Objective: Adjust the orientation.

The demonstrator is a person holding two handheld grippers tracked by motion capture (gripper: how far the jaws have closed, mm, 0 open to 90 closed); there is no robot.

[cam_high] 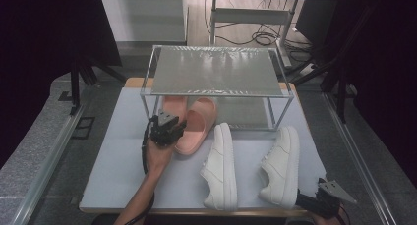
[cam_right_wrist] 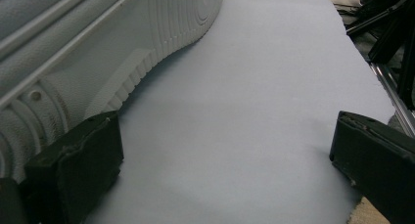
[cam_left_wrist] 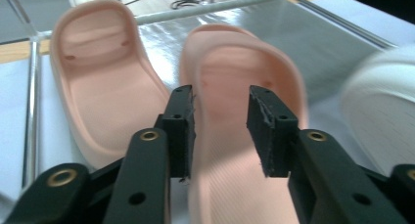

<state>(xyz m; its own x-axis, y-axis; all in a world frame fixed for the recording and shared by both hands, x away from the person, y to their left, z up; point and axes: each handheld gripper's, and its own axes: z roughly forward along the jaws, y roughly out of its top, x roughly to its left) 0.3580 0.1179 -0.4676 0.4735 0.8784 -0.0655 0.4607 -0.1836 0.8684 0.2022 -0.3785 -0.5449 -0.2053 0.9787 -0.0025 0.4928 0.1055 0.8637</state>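
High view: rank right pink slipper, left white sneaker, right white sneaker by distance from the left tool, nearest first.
From the left tool:
1. Right pink slipper, right beside the tool, half under the rack.
2. Left white sneaker, mid-table.
3. Right white sneaker, far right, by the other tool.

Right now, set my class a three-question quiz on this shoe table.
1. True or false: both pink slippers lie fully under the wire rack.
2. How many white sneakers are on the table?
3. The left gripper is: A) clamped on a sneaker, B) parted, at a slipper's heel, C) empty above the rack.

Key: 1 false, one sticks out; 2 two; 3 B.
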